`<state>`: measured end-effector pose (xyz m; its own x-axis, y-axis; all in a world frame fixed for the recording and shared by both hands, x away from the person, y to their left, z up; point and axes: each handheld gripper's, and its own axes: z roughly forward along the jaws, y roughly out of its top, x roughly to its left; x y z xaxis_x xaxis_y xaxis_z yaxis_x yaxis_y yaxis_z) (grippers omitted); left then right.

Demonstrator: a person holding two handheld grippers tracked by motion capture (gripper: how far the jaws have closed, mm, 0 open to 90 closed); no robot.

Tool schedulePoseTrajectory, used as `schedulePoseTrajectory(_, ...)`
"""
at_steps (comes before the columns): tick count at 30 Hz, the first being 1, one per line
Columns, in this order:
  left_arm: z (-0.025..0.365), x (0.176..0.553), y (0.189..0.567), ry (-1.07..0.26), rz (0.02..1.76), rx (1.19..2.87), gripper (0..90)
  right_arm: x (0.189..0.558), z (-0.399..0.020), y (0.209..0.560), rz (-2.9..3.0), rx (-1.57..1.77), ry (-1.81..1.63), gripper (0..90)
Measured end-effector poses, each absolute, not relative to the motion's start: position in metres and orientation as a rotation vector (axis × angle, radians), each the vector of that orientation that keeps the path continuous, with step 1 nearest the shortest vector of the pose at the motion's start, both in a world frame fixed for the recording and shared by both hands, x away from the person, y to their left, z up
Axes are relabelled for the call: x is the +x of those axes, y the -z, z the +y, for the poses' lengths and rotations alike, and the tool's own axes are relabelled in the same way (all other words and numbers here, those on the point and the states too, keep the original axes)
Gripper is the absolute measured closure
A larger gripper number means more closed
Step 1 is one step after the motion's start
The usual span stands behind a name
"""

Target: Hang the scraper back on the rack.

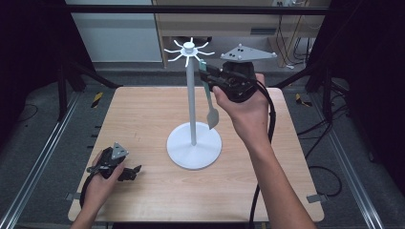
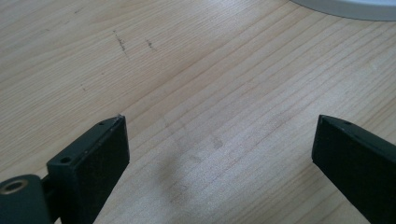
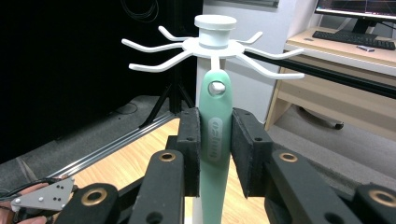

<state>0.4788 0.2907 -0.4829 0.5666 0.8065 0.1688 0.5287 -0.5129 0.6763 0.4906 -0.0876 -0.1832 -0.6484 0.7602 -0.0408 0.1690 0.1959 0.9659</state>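
**Spatula at the rack hook, right tongs clamped on its handle**

Near edge: left tongs (image 1: 135,170) rest low on the table (image 1: 143,114), front-left, held in the left hand (image 1: 102,183). Jaws stand wide apart with nothing between them; in the left gripper view there's bare wood grain between them and a sliver of the white base (image 2: 345,8) at the top edge. Idle, well apart from the action.

Mid table: white hanging rack, round base (image 1: 194,145), thin upright pole (image 1: 191,95). Base looks broad but the pole is tall and slim, so I'd expect it to tip or wobble if pushed sideways near the top.

Far/high: right hand (image 1: 246,112) holds the right tongs (image 3: 215,149) up by the rack's head. Jaws are clenched on the mint-green spatula (image 3: 215,140), gripping the handle on both flat sides, just below its hanging hole (image 3: 215,87). Blade end (image 1: 212,118) hangs down beside the pole, clear of the table. The hole sits right at one of the radial hooks (image 3: 215,60) under the cap; whether the hook is actually through the hole, can't tell.

Handling guess:
- light, so a modest clamp is enough
- handle looks like smooth plastic or silicone, may slip or rotate in the pads
- blade probably flexes; handle is the stiff part, so the current grip point is right
- keep grip below the hole so the hook stays unobstructed
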Motion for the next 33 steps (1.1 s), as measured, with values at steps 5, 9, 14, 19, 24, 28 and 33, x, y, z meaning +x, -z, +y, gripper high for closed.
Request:
schedulePoseTrajectory(5, 0.290, 0.479, 0.483, -0.636, 1.064, 2.233, 3.8, 0.491, -0.087, 0.184, 1.949, 0.867, -1.477, 73.9)
schedulePoseTrajectory(9, 0.290, 0.479, 0.483, -0.636, 1.066, 2.233, 3.8, 0.491, -0.087, 0.184, 1.952, 0.867, -1.476, 73.9)
schedulePoseTrajectory(14, 0.290, 0.479, 0.483, -0.634, 1.064, 2.234, 3.8, 0.491, -0.087, 0.184, 1.953, 0.866, -1.477, 73.8)
schedulePoseTrajectory(19, 0.290, 0.479, 0.483, -0.633, 1.064, 2.236, 3.8, 0.490, -0.088, 0.183, 1.955, 0.868, -1.477, 72.4)
schedulePoseTrajectory(24, 0.290, 0.479, 0.483, -0.632, 1.063, 2.239, 3.8, 0.487, -0.091, 0.183, 1.953, 0.866, -1.473, 71.4)
schedulePoseTrajectory(28, 0.290, 0.479, 0.483, -0.634, 1.063, 2.237, 3.8, 0.483, -0.096, 0.185, 1.949, 0.868, -1.466, 71.2)
schedulePoseTrajectory(33, 0.290, 0.479, 0.483, -0.634, 1.063, 2.239, 3.8, 0.480, -0.104, 0.190, 1.948, 0.879, -1.441, 71.2)
